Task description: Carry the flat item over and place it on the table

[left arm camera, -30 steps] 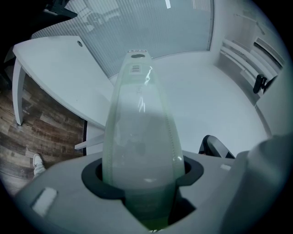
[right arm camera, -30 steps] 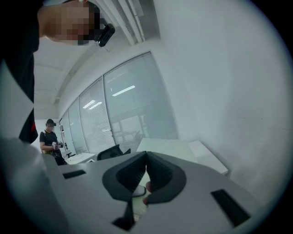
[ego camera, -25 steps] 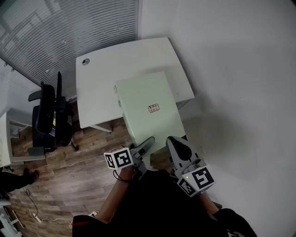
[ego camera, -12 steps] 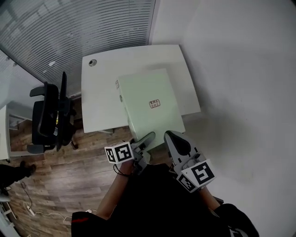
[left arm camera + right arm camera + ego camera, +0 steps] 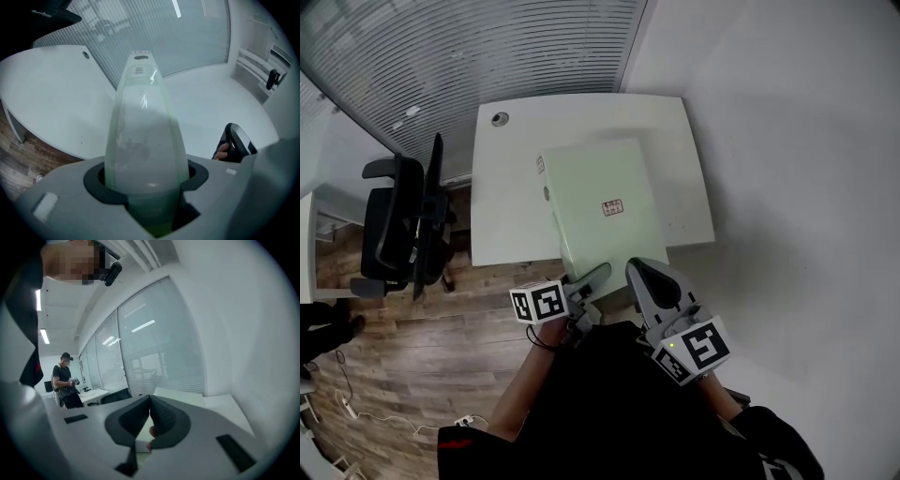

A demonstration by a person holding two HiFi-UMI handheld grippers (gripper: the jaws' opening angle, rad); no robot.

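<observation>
The flat item [image 5: 600, 202] is a pale green panel with a small label. It hangs level, its far part over the white table [image 5: 502, 197]. My left gripper [image 5: 589, 279] is shut on its near edge. In the left gripper view the panel [image 5: 140, 126] runs edge-on out from between the jaws of the left gripper [image 5: 145, 171], above the table [image 5: 51, 108]. My right gripper [image 5: 645, 277] stays close by the panel's near right corner. In the right gripper view the right gripper [image 5: 150, 401] has its pads together and nothing shows between them.
A black office chair [image 5: 398, 225] stands left of the table on the wood floor [image 5: 412, 366]. A white wall [image 5: 797, 187] runs along the right. Slatted glass partitions [image 5: 459, 47] lie behind the table. A person [image 5: 65, 380] stands far off by other desks.
The table and chair have slid right and nearer in the head view. The panel now reaches further over the table. Both grippers keep their hold and spacing.
</observation>
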